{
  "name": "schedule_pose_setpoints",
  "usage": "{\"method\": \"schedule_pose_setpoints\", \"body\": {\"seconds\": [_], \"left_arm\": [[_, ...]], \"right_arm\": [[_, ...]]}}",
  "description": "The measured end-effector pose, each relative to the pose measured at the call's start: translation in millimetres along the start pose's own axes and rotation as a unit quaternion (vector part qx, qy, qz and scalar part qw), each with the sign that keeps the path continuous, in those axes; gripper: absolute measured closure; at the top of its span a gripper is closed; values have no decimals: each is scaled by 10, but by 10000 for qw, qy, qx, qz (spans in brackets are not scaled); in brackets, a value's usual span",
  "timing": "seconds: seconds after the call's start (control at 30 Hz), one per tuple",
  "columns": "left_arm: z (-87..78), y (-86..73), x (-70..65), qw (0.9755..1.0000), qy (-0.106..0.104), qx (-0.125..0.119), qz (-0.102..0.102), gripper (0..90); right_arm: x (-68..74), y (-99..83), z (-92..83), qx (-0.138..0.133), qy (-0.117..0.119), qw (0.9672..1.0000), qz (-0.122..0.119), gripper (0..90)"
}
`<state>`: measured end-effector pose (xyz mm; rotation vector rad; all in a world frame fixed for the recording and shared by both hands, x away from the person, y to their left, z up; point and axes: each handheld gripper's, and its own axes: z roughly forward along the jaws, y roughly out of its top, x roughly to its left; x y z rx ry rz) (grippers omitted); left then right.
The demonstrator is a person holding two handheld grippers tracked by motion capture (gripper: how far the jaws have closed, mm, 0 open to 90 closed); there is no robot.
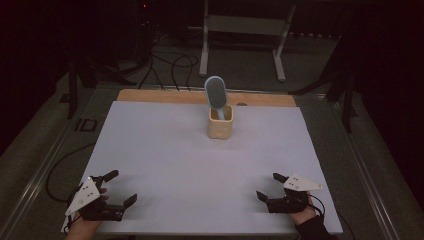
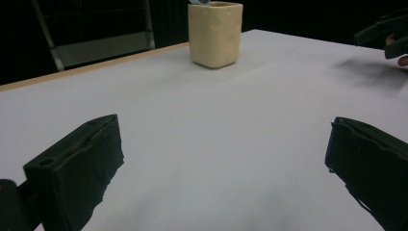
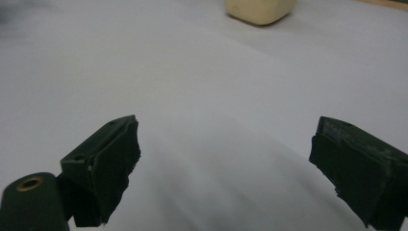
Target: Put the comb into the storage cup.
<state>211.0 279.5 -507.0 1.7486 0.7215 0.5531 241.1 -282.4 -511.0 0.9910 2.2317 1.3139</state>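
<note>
- Left tongs (image 1: 120, 187) hovering over the near left corner of the white counter (image 1: 165, 165), jaws spread wide, gripping nothing.
- Right tongs (image 1: 268, 186) hovering over the near right corner, jaws likewise standing apart and empty, well apart from the left pair.
- Cream cup (image 1: 220, 121) standing upright toward the far middle of the counter, well away from both tongs.
- Blue-grey brush (image 1: 215, 93) sticking up out of the cup, head uppermost, leaning slightly left.
</note>
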Motion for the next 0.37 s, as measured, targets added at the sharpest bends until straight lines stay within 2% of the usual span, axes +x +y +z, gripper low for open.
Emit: {"method": "schedule_pose_setpoints", "body": {"seconds": [0.37], "left_arm": [[-2,-2,1,10000,-4,0,2,0]], "right_arm": [[-32,-4,60,-48,-74,10000,-6,94]]}}
